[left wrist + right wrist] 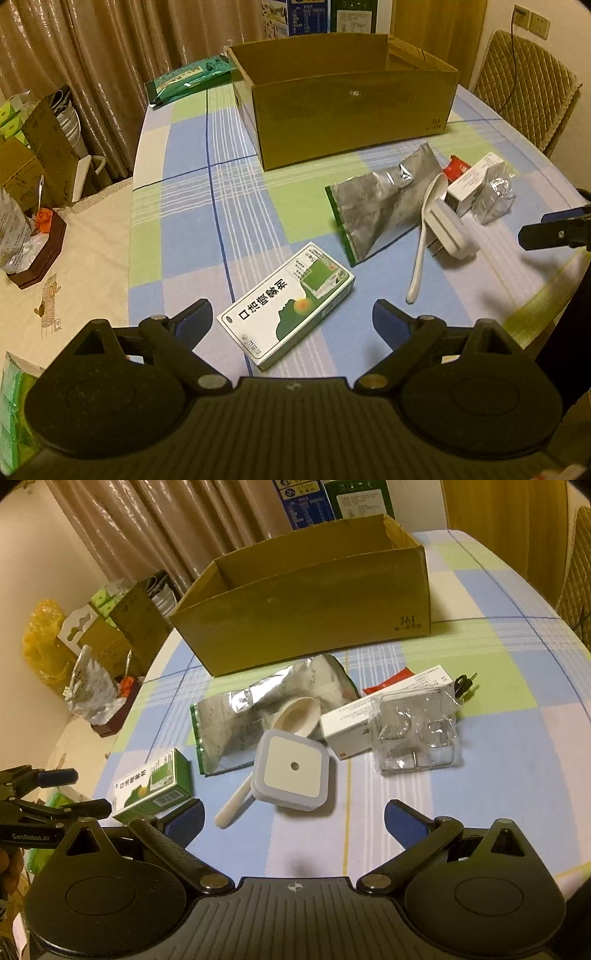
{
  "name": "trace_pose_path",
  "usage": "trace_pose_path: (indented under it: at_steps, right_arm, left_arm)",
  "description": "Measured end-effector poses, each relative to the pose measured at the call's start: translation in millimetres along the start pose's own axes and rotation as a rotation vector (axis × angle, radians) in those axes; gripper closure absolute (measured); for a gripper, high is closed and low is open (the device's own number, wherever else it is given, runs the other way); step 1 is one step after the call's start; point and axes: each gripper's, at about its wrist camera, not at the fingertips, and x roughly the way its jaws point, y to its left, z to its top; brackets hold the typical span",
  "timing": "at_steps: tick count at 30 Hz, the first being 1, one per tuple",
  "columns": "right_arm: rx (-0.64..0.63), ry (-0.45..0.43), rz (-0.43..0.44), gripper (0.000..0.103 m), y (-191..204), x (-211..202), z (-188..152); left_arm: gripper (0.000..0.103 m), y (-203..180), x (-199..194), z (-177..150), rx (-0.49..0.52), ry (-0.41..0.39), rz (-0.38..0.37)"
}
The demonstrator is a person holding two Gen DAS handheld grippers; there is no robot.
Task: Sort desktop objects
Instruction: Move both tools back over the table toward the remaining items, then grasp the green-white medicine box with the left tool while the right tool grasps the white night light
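Observation:
A green and white medicine box (286,306) lies flat on the checked tablecloth, between the wide-apart fingers of my open left gripper (291,317), which do not touch it. My right gripper (293,819) is open just short of a white square night light (291,770) that rests on a white spoon (295,712). A crumpled silver pouch (258,709), a white carton (373,712) and a clear plastic pack (417,734) lie around them. The open cardboard box (351,99) stands behind, empty as far as I see. The left gripper (55,794) shows at the right wrist view's left edge.
A green packet (188,79) lies at the table's far left corner. A red sachet (391,681) and dark keys (463,683) sit behind the white carton. Cartons, bags and a dark tray (37,254) crowd a side surface on the left. A padded chair (524,85) stands far right.

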Motion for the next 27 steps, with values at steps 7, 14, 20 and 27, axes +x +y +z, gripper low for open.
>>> trace_pose_path:
  at_steps: [7, 14, 20, 27]
  right_arm:
    - [0.002, 0.014, -0.005, 0.002, 0, 7, 0]
    - [0.001, 0.032, -0.006, 0.002, 2, 17, 0]
    - [0.001, 0.049, -0.003, 0.002, 3, 28, -1]
    - [0.007, 0.042, 0.015, 0.002, 2, 40, -4]
  left_arm:
    - [0.012, 4, 8, -3, 0.001, 0.016, -0.002]
    - [0.012, 8, 16, -4, 0.022, 0.029, 0.003]
    - [0.012, 15, 22, -3, 0.038, 0.038, 0.011]
    - [0.011, 20, 33, -5, 0.082, 0.056, 0.009]
